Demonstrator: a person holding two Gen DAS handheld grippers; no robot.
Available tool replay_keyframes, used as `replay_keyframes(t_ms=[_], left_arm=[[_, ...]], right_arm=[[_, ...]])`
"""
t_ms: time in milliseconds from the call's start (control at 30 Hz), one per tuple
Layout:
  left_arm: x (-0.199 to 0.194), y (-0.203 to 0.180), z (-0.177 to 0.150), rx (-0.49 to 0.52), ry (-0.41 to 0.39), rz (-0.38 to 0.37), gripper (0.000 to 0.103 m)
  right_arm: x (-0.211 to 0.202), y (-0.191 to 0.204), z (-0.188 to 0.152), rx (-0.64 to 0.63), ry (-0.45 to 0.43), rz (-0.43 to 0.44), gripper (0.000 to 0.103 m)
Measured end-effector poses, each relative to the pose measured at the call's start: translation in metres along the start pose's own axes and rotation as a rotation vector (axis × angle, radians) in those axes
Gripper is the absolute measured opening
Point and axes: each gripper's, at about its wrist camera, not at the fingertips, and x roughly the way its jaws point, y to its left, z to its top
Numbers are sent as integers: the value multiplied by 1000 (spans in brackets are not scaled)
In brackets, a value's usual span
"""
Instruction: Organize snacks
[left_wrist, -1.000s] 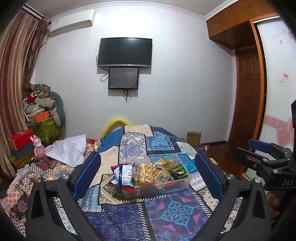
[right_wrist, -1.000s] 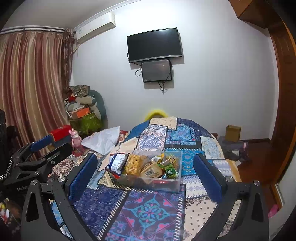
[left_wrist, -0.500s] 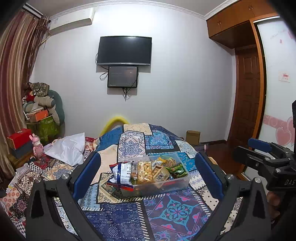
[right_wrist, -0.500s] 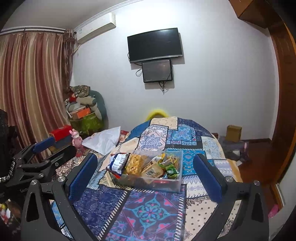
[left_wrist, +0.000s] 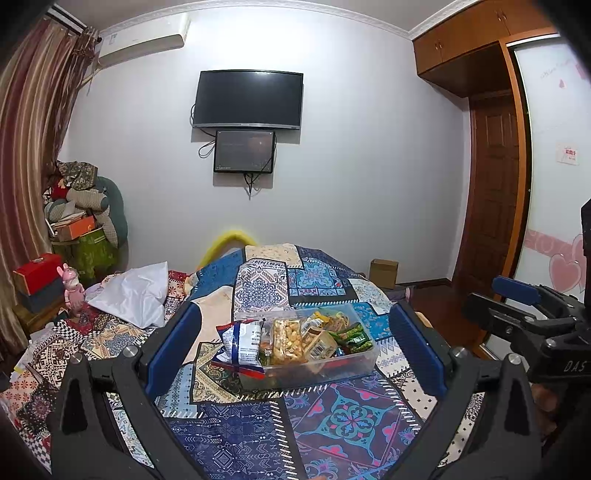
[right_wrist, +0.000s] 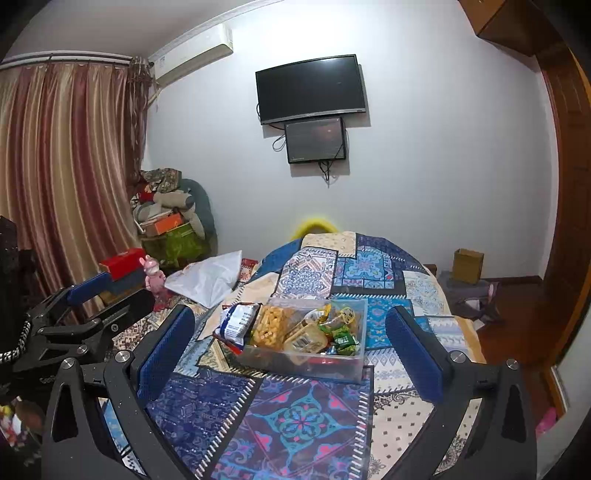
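Both grippers hang wide open and empty, left gripper (left_wrist: 295, 347) and right gripper (right_wrist: 290, 354) side by side, neither clearly nearer. Dead ahead between each pair of blue pads, centre frame, sits the clear plastic snack tub (left_wrist: 364, 360) on the patchwork bedspread (left_wrist: 347, 413), long axis running left-right, blue-white crisp packet (left_wrist: 242, 341) spilling over its left end.

Patchwork bedspread (left_wrist: 314, 417) blue, teal, pink, cream; clear snack box (left_wrist: 364, 363); blue-white chip bag (left_wrist: 242, 341); green packets (left_wrist: 352, 338); striped brown-gold curtain (right_wrist: 55, 177).
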Motion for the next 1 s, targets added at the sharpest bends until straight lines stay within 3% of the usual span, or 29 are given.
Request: replay_keyframes(t_ms=[1000], left_arm=[[10, 0, -3, 19, 21, -3, 103]], right_arm=[[8, -9, -5, 2, 22, -7, 103]])
